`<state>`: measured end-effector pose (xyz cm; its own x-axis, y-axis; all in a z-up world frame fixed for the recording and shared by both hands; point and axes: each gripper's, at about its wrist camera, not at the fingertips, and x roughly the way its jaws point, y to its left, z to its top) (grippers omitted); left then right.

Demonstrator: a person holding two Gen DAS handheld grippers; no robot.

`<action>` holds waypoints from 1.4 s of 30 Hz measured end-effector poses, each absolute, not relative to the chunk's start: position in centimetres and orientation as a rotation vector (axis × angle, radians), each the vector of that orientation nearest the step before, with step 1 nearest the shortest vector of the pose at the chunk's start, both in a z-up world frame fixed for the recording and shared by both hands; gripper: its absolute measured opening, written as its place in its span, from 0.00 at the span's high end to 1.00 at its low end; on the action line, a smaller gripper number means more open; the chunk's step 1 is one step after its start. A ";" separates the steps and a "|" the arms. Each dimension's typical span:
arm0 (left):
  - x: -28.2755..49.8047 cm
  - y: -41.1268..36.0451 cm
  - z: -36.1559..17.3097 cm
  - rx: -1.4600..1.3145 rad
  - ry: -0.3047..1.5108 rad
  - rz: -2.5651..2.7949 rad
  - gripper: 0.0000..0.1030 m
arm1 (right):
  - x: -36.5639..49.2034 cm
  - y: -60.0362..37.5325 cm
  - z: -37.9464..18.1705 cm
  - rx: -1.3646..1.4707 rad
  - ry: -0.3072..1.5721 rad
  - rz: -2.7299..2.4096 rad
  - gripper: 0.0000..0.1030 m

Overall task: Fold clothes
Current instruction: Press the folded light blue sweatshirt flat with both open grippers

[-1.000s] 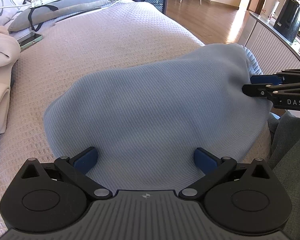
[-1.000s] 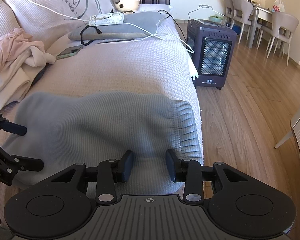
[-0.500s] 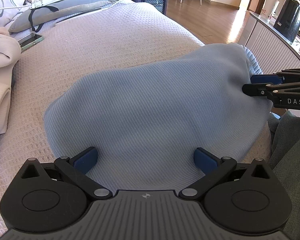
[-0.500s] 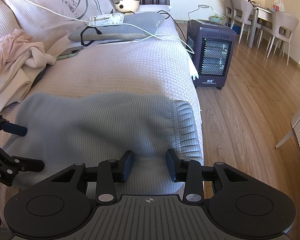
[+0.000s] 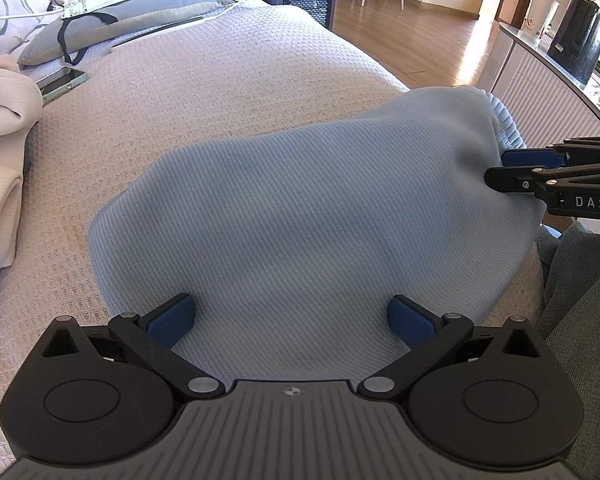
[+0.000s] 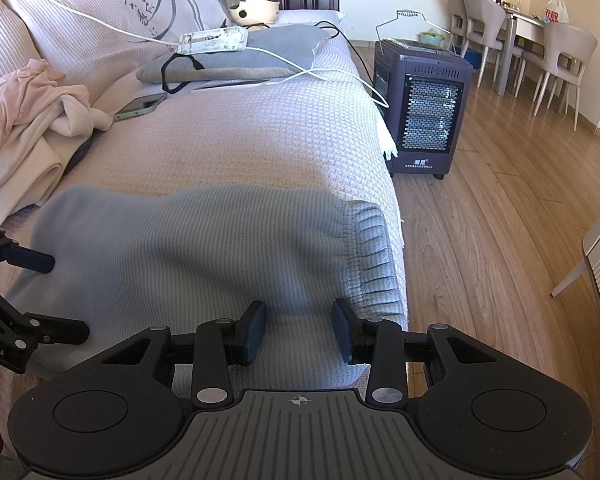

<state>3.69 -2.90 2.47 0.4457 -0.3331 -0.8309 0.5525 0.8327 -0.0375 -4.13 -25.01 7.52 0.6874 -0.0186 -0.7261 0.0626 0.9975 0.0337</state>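
The jaws of the left gripper [image 5: 291,316] stand wide apart, one blue pad at each side of the near edge of the pale blue waffle-knit garment [image 5: 312,216], neither pad pressing on the cloth. The jaws of the right gripper [image 6: 299,330] stand partly apart over the garment's near edge beside its ribbed band; whether the pads pinch a fold of cloth there cannot be told.

The garment lies folded on the beige waffle-textured sofa cover [image 5: 228,80], close to the front edge of the seat. Its long axis runs along that front edge, with the ribbed waistband [image 6: 370,256] at the end toward the wooden floor [image 6: 500,216] and the plain rounded end toward the sofa back.

The left wrist view shows the whole top of the garment and the right gripper reaching in at the ribbed end, as well as grey cloth [image 5: 580,320] at the lower right. The right wrist view shows the ribbing plainly and the left gripper at the plain end, plus a dark cage-fronted heater [image 6: 424,108] on the floor, grey dining chairs [image 6: 560,52] and a heap of cream and pink clothes [image 6: 28,120] against the sofa back. Both views show a phone in a green case [image 6: 140,106] and a white power strip [image 6: 214,40] on a grey cushion.
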 end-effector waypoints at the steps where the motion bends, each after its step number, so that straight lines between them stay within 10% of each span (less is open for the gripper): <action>1: 3.7 -2.9 2.5 0.254 0.963 -0.556 0.00 | -4.1 -25.0 7.5 0.058 0.811 -0.046 0.64; 42: 3.3 -2.6 2.7 0.256 0.951 -0.544 0.00 | -4.2 -25.2 7.6 0.064 0.809 -0.044 0.64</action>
